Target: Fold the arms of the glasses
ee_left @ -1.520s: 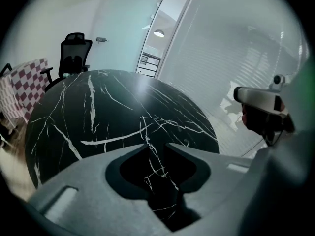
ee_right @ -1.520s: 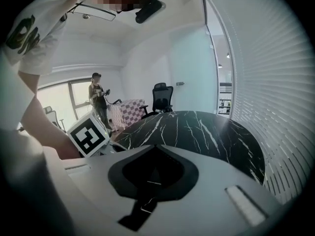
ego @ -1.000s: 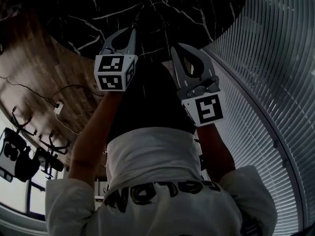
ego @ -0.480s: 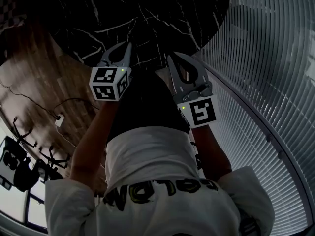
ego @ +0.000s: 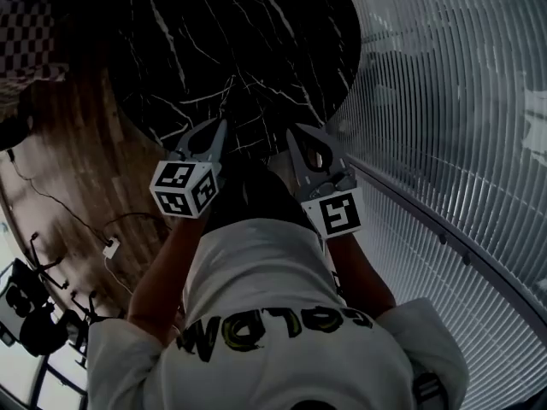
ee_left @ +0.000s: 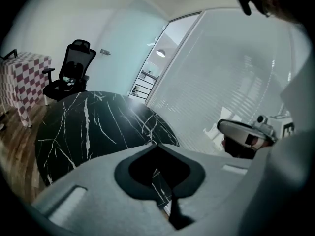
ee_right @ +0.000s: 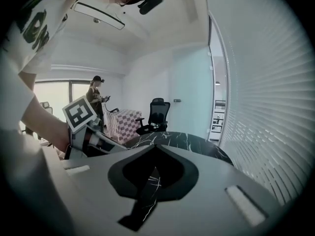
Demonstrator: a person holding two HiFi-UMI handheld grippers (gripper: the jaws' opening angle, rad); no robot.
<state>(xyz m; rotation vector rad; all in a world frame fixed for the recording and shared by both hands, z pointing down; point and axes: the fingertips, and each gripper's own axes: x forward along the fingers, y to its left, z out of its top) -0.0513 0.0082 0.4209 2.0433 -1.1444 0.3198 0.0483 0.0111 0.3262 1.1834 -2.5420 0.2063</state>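
Note:
No glasses show in any view. In the head view my left gripper [ego: 220,125] and right gripper [ego: 291,133] are held side by side in front of the person's white shirt, pointing at the near edge of a round black marble table [ego: 214,41]. Both are shut with nothing between the jaws. The left gripper view shows its shut jaws [ee_left: 155,144] above the bare tabletop [ee_left: 88,127], with the right gripper [ee_left: 246,132] to the right. In the right gripper view, the shut jaws [ee_right: 156,145] point over the table [ee_right: 187,139], and the left gripper's marker cube [ee_right: 78,113] sits at the left.
A wall of slatted blinds [ego: 444,143] curves along the table's right side. Beyond the table stand a black office chair [ee_left: 71,70] and a checkered-cloth table [ee_left: 24,82]. Another person [ee_right: 95,100] stands at the back. Cables [ego: 109,248] and stands [ego: 34,314] lie on the wood floor at left.
Both hands have risen together with the grippers still shut. The head view has swung so that much more of the black tabletop shows beyond them.

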